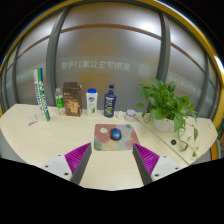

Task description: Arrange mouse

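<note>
Gripper view: the gripper (109,160) is hovering above the near part of a pale table (40,125), its two fingers spread wide and holding nothing; the magenta pads (78,155) are showing on their inner faces with bare tabletop between them. The mouse (116,134), small and dark, is sitting just ahead of the fingers and roughly on the line between them, resting on a patterned mouse mat (104,138) that is lying slightly askew. Beyond the mat, a row of things is standing along the far part of the table: a tall green and white tube (42,94) off to the left, a brown box (72,100), a white bottle (92,101) and a dark bottle (110,101). A potted plant (166,104) is spreading its leaves ahead and to the right, with a stem trailing toward the right finger.

The risks, as I judge them: the mouse is low and rounded, so a closing pinch that is coming in too high may be squeezing it out forward; a dragging finger could be shifting the loose mat along with it; a wide swing to the right could be catching the trailing plant stem.

The gripper is pointing forward and tilting down at the table, still well short of the mouse, so an approach is what is being called for.
</note>
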The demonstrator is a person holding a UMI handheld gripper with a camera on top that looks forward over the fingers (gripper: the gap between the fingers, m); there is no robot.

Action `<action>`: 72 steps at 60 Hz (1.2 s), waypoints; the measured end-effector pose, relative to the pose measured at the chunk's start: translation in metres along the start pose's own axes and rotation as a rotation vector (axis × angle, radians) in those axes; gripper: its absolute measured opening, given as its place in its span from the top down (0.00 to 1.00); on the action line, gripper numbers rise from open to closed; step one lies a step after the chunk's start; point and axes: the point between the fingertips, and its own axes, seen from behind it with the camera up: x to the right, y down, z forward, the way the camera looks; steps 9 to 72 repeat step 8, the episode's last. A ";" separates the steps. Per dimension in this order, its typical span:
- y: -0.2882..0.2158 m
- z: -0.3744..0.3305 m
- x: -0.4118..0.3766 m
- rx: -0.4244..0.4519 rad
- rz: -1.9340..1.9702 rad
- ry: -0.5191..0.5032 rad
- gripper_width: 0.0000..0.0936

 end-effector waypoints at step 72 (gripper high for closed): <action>0.001 -0.008 -0.002 0.002 0.000 0.004 0.09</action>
